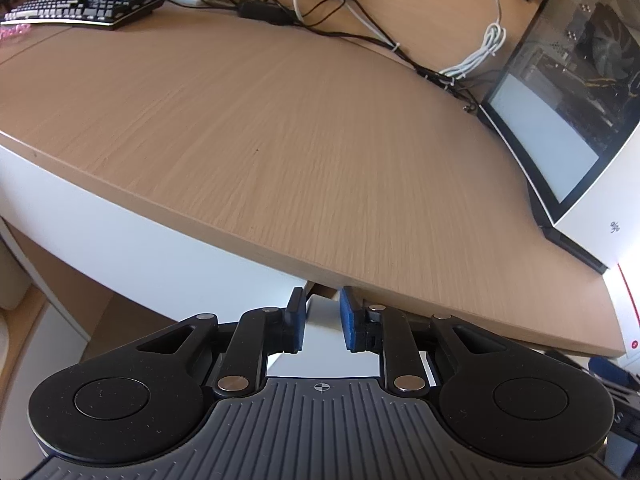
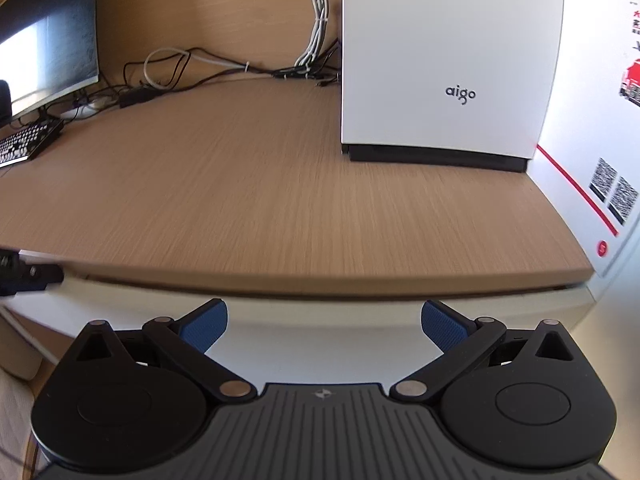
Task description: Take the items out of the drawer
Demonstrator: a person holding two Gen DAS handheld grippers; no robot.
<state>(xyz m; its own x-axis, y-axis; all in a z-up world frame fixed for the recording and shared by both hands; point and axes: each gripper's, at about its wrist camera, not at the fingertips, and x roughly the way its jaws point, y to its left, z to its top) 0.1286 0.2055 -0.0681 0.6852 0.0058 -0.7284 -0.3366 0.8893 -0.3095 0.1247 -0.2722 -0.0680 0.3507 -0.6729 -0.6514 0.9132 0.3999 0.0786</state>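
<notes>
Both claws tilt down — left claw (image 1: 322,320) narrow, right claw (image 2: 324,326) wide.

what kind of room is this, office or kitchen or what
Most likely an office or home computer desk. A keyboard sits under a monitor on a wood-grain desktop, a white "aigo" computer case stands on it, and loose cables run along the back.
</notes>
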